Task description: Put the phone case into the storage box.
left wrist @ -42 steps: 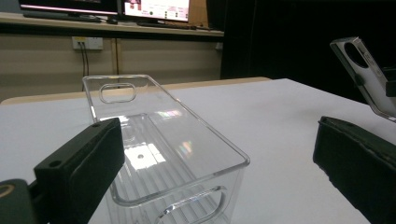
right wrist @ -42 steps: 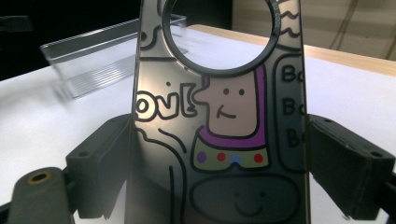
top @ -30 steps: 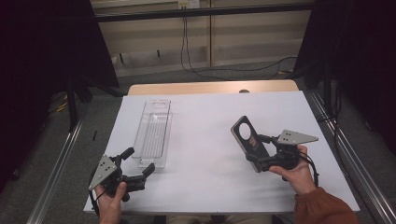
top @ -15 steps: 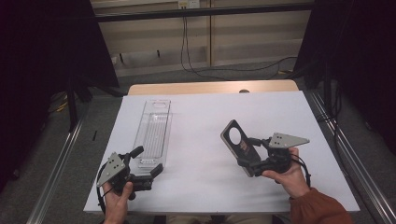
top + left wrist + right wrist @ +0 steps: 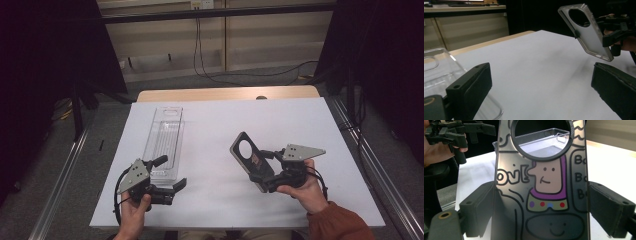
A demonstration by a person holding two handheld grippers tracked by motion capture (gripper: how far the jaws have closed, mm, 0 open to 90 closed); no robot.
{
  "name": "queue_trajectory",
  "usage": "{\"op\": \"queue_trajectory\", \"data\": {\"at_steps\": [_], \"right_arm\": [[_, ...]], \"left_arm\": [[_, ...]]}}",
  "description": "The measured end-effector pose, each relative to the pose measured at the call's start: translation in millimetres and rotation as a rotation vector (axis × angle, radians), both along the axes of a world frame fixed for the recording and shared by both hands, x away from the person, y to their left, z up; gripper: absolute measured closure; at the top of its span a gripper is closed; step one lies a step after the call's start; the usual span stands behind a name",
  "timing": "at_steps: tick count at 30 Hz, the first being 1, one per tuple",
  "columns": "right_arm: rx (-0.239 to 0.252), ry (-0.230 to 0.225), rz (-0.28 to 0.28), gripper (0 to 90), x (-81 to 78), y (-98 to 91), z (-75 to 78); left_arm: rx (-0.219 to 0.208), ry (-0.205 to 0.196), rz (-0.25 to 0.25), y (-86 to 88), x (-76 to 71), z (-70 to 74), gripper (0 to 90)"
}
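A dark phone case (image 5: 247,152) with a round camera hole is held tilted above the white table, my right gripper (image 5: 262,172) shut on its long edges. In the right gripper view the case (image 5: 544,190) shows a cartoon figure and lettering, with both pads against its sides. A clear plastic tray (image 5: 165,137) lies lengthwise on the table's left half. My left gripper (image 5: 171,172) stands open at the tray's near end, nothing between its fingers. The left gripper view has the tray's corner (image 5: 439,72) beside its left jaw and the case (image 5: 589,37) up at the right.
The white table top (image 5: 300,125) ends in a wooden strip (image 5: 225,94) at the far side. Metal rails (image 5: 65,175) run along both sides of the table. Cables (image 5: 240,75) lie on the floor behind it, and dark curtains stand left and right.
My left gripper has moved right, up to the clear tray's near end. My right gripper has carried the phone case a little to the left.
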State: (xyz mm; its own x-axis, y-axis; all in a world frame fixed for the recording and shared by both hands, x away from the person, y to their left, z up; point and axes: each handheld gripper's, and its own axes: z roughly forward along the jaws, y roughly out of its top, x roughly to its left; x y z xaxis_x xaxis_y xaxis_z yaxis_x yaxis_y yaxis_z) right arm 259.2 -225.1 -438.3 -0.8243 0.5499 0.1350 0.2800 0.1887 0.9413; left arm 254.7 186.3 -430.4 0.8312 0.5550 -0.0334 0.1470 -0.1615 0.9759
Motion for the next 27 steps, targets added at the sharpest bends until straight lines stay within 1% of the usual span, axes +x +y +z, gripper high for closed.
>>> {"op": "queue_trajectory", "data": {"at_steps": [1,2,4,5,6,7,8,9,10,11,12,13,14,15,16,17,19,20,21,22,23,24,26,27], "right_arm": [[0.001,-0.004,-0.001,12.2,0.0,-0.4,0.8],[0.003,-0.004,-0.005,12.2,-0.4,-1.0,1.7],[0.009,-0.009,0.0,12.2,-0.3,-1.6,2.9],[0.01,-0.009,-0.003,12.2,-0.9,-1.8,3.5],[0.01,-0.011,-0.001,12.2,-1.1,-1.6,3.7],[0.011,-0.016,0.007,12.2,-0.9,-1.1,3.6],[0.007,-0.011,0.007,12.2,-1.4,-1.0,3.5],[0.009,-0.011,0.009,12.2,-1.3,-0.6,3.1],[0.008,-0.007,0.006,12.2,-1.6,-0.1,2.6],[0.008,-0.004,0.015,12.2,-1.4,0.3,2.3],[0.01,-0.004,0.012,12.2,-1.5,0.5,2.1],[0.012,-0.004,0.014,12.2,-1.4,0.7,2.1],[0.009,-0.006,0.015,12.2,-1.6,1.0,2.3],[0.011,-0.009,0.01,12.2,-1.9,1.3,2.4],[0.013,-0.005,0.012,12.2,-2.3,1.9,2.8],[0.008,-0.008,0.018,12.2,-2.2,2.5,3.1],[0.014,-0.004,0.021,12.2,-1.9,3.7,2.6],[0.008,-0.006,0.022,12.2,-1.5,4.2,2.0],[0.004,-0.005,0.023,12.2,-1.6,4.6,1.5],[0.002,-0.001,0.027,12.2,-1.7,4.7,1.1],[0.004,-0.002,0.03,12.2,-1.8,4.7,0.9],[0.004,-0.006,0.028,12.2,-1.8,4.6,0.8],[0.008,-0.003,0.029,12.2,-2.0,4.1,0.9],[0.012,0.001,0.03,12.2,-2.1,4.0,0.9]], "left_arm": [[0.004,0.004,-0.015,-2.2,1.3,1.3,3.3],[-0.005,0.009,-0.025,-5.4,2.1,1.8,3.2],[-0.024,0.022,-0.06,-11.0,4.4,3.0,3.1],[-0.042,0.026,-0.057,-14.6,4.8,3.1,2.9],[-0.057,0.026,-0.079,-17.7,6.4,3.0,2.9],[-0.058,0.029,-0.091,-20.7,7.5,3.2,2.7],[-0.047,0.018,-0.111,-22.2,10.5,3.5,2.3],[-0.064,0.043,-0.12,-26.7,11.6,3.8,1.9],[-0.052,0.043,-0.141,-27.7,13.2,4.2,2.1],[-0.058,0.045,-0.142,-31.2,13.5,4.2,2.2],[-0.051,0.035,-0.151,-33.3,15.1,4.1,2.1],[-0.048,0.041,-0.162,-36.5,15.9,4.2,2.0],[-0.043,0.032,-0.157,-38.3,17.0,4.2,2.1],[-0.032,0.023,-0.165,-40.5,18.4,4.1,2.0],[-0.047,0.026,-0.162,-45.0,18.9,2.7,1.9],[-0.025,0.016,-0.187,-47.4,21.4,2.1,1.6],[-0.03,0.025,-0.201,-56.5,24.9,1.3,1.7],[-0.033,0.027,-0.202,-60.3,27.1,1.3,1.9],[-0.046,0.032,-0.206,-64.3,29.0,1.0,1.6],[-0.05,0.041,-0.222,-68.1,31.6,1.3,1.7],[-0.057,0.046,-0.225,-71.2,33.0,1.5,2.0],[-0.06,0.041,-0.226,-73.5,34.0,2.0,1.9],[-0.067,0.024,-0.247,-78.7,37.5,3.9,1.8],[-0.054,0.021,-0.259,-80.7,39.3,6.1,1.8]]}}
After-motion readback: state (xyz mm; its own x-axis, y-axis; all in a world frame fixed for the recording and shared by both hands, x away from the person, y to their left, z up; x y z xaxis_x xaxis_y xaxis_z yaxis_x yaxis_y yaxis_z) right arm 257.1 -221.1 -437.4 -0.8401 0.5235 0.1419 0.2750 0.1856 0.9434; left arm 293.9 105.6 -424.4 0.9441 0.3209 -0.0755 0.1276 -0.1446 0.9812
